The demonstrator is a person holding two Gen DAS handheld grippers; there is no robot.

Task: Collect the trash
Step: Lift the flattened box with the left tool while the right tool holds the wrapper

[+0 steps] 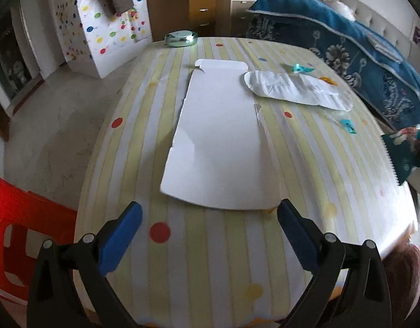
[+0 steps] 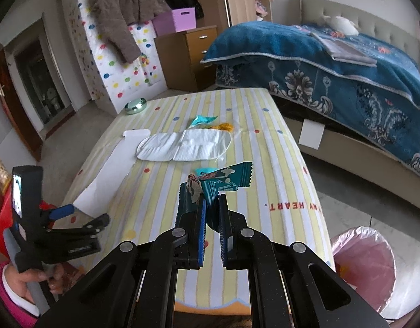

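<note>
My right gripper point(image 2: 212, 201) is shut on a dark teal snack wrapper point(image 2: 226, 177) and holds it above the striped table point(image 2: 264, 142); the wrapper also shows at the right edge of the left wrist view point(image 1: 404, 150). My left gripper point(image 1: 210, 210) is open and empty, just short of the near edge of a flat white cardboard sheet point(image 1: 220, 142). It also shows in the right wrist view point(image 2: 81, 214). A white crinkled plastic tray point(image 1: 294, 88) point(image 2: 185, 145) lies beyond. Small teal point(image 2: 203, 120) and orange point(image 2: 225, 126) wrappers lie behind it.
A bin with a pink bag point(image 2: 365, 265) stands on the floor right of the table. A shiny green round tin point(image 1: 181, 38) sits at the far table edge. A red plastic stool point(image 1: 21, 235) is at the left. A bed with a blue blanket point(image 2: 346, 63) is on the right.
</note>
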